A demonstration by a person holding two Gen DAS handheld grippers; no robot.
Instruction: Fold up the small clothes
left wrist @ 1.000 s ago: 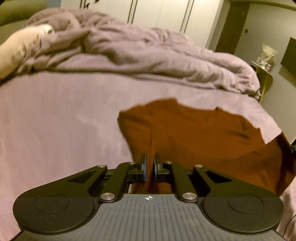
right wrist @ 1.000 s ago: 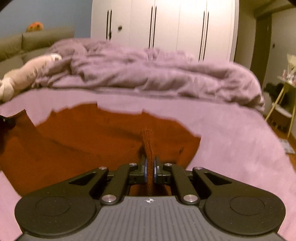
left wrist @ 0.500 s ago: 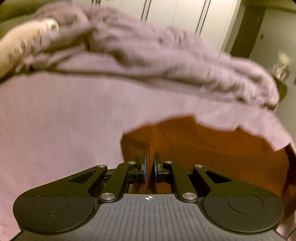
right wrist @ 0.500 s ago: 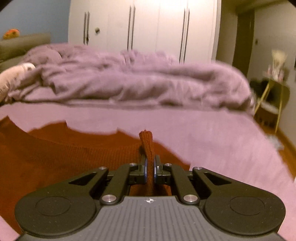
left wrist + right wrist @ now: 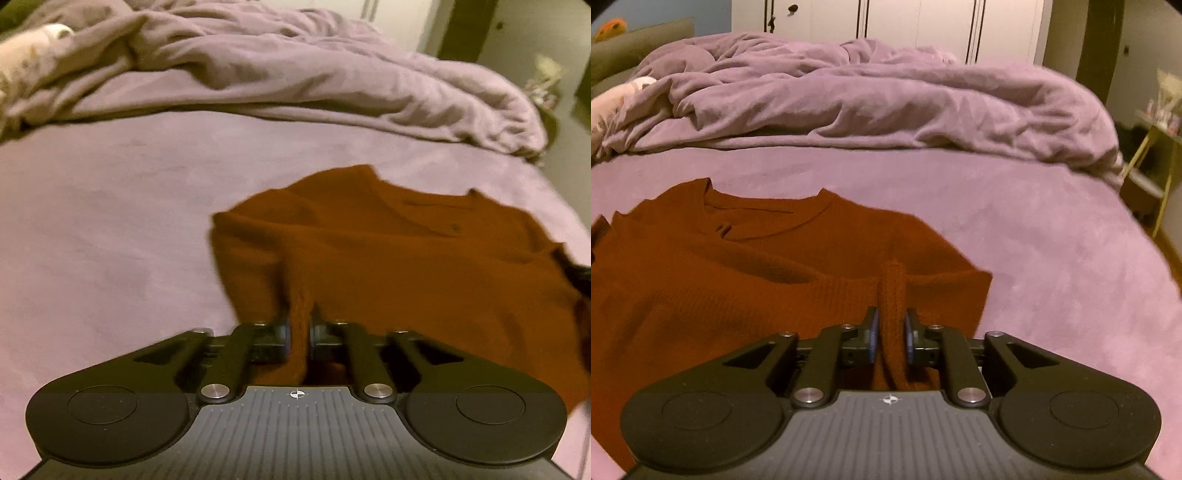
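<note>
**Sweater carried forward, right grip loosening**

Since a second ago the rust sweater (image 5: 746, 280) has come further up the lilac bed sheet (image 5: 103, 221), and its neckline now shows plainly toward 11 o'clock in the right wrist view, laid flat and open. It lies on the sheet short of the rumpled duvet (image 5: 871, 107) at 12 o'clock.

Left gripper (image 5: 299, 334) is clamped on a pinched ridge of knit at the sweater's left edge, jaws nearly together. Right gripper (image 5: 891, 334) has its jaws a little apart around a similar ridge near the right edge; the blue pads look barely touching the cloth, so the hold there seems to be letting go.

Risk, as I judge it: if one side releases while the other is pulling, the hem will drag askew and the fold line will skew. The soft sheet may also bunch beneath the knit.
</note>
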